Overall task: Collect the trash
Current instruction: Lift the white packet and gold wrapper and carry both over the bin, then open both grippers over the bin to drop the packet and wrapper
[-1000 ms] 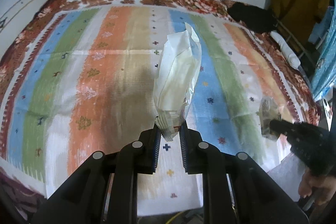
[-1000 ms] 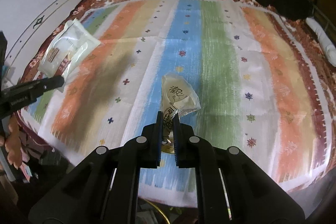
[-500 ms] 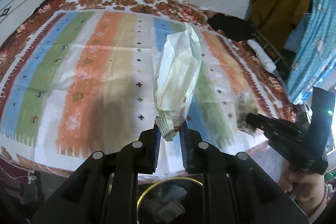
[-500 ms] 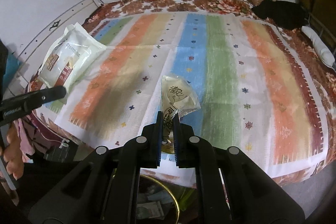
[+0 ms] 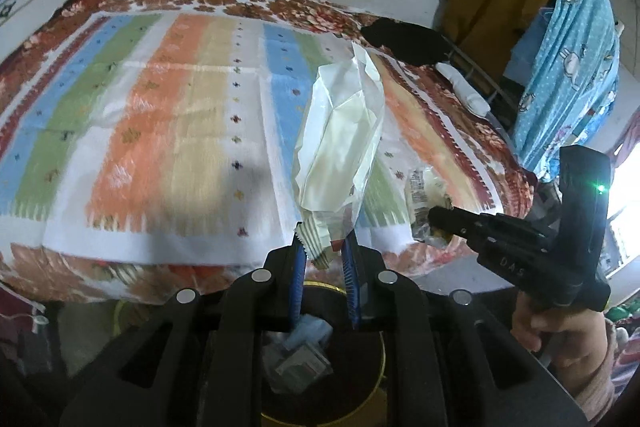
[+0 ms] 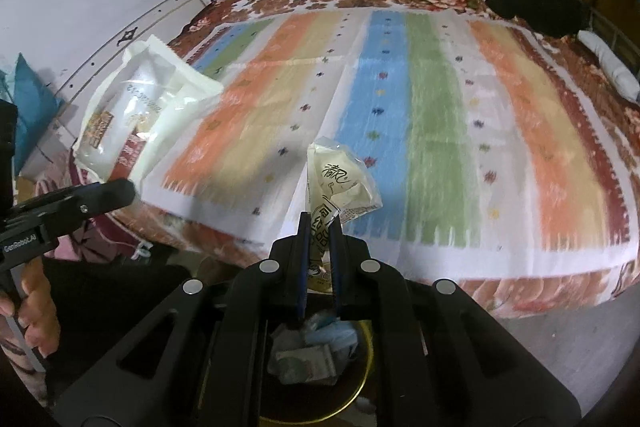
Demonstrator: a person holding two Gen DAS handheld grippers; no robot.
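My left gripper (image 5: pixel 323 247) is shut on a large white plastic wrapper (image 5: pixel 340 139) that stands up between the jaws; it also shows in the right wrist view (image 6: pixel 136 107). My right gripper (image 6: pixel 320 231) is shut on a small crumpled cream wrapper (image 6: pixel 340 183) with printed characters, also seen in the left wrist view (image 5: pixel 422 195). Both grippers hang over a round trash bin with a yellow rim (image 6: pixel 368 371), which holds several wrappers; it also shows in the left wrist view (image 5: pixel 382 351).
A bed with a striped multicoloured cover (image 6: pixel 420 131) fills the space ahead, with a floral brown border. A black cloth (image 6: pixel 540 11) lies at its far right corner. Hanging clothes (image 5: pixel 568 59) stand to the right. A white wall is behind.
Both grippers have drawn back from the bed with their wrappers. The bed edge has moved away and the trash bin has come into view under the jaws.
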